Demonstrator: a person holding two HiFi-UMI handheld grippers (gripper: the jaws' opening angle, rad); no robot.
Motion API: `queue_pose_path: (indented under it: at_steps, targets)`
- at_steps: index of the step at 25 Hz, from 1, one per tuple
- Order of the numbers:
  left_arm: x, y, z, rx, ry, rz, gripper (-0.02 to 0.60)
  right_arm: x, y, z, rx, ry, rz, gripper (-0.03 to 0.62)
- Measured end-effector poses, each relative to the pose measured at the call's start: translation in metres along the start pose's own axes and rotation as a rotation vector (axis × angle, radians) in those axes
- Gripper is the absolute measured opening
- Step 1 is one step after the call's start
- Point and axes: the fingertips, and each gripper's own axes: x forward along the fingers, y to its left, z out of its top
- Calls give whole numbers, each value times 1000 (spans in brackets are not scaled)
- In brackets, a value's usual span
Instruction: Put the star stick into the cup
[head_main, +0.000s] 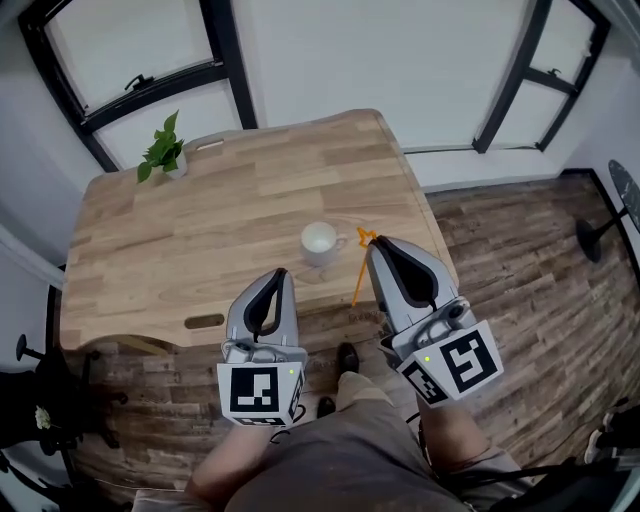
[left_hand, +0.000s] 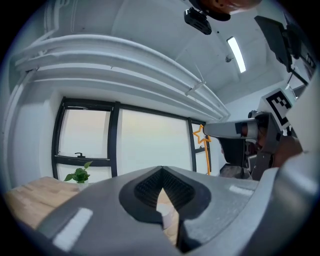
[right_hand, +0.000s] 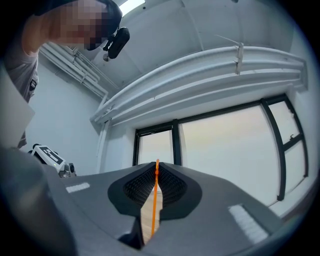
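Cup (head_main: 319, 240) stands on the wooden table (head_main: 150, 260). Just right of the cup, the right gripper (head_main: 378, 246) carries the orange star stick (head_main: 358, 278), its star end closest to the cup. The left gripper (head_main: 281, 276) hangs on the person's side of the cup.

Left gripper view: jaws pressed together, with nothing between them.

Right gripper view: jaws pinching the star stick's thin shaft.

Grey left gripper (head_main: 280, 273), right gripper (head_main: 377, 244); seemingly khaki trousers (head_main: 330, 455).

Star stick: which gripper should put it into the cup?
Right. The right gripper holds the star stick just beside the cup; the left gripper is shut and empty.
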Motion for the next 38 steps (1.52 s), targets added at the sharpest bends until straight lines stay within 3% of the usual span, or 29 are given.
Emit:
queue_pose_path:
  at_steps: [7,14,28,38]
  targets:
    - [62,6,-6,23,46,18,0,41,-47,-18,51,15,23,43]
    - [114,21,-14,27,82,89,0,86,-78,-31,99,29,117,43]
    - [152,67,12,49,60,250,0,161,-88,-30,111,3,298,42]
    - [179,98,-4,25,56,216,0,199,-87,-60,129,77,290,43]
